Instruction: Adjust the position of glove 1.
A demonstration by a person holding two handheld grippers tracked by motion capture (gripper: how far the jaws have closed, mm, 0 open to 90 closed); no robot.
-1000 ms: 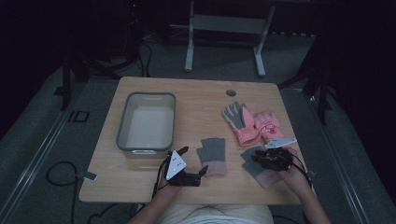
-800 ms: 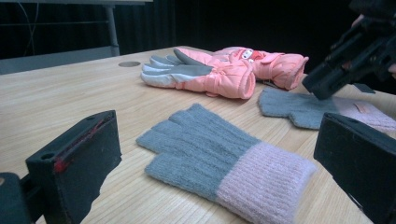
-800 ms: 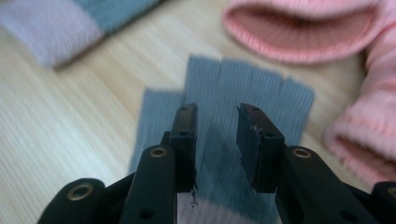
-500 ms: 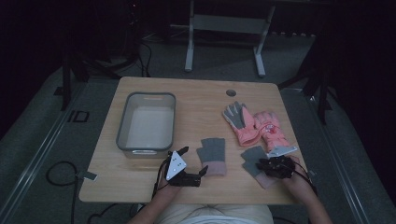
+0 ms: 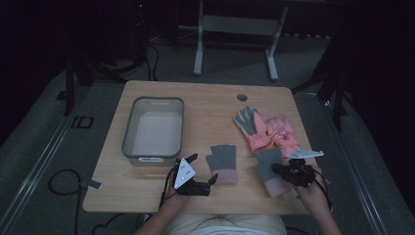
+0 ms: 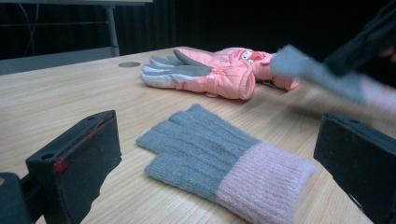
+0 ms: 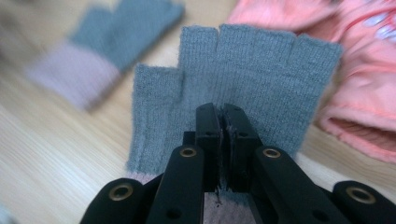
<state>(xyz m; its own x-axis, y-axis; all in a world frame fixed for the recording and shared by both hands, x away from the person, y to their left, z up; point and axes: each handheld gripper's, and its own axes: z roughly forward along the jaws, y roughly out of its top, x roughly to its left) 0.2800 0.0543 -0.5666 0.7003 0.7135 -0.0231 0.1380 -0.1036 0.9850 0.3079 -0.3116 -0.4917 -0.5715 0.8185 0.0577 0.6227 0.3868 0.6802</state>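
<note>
Wooden table [image 5: 205, 105]: bin [image 5: 153, 129], gloves [image 5: 263, 128].

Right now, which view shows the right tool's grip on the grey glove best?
Right gripper view: the right tool is pinched shut on the grey glove. High view shows it small and dark; left gripper view shows it blurred.

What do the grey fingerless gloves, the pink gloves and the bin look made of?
The grey fingerless glove looks like ribbed knit yarn, probably wool or acrylic, with a pink knitted cuff; its mate shows the same ribbing. The pink gloves look like padded, smooth synthetic shell with grey palms. The bin seems translucent, matte grey plastic.
</note>
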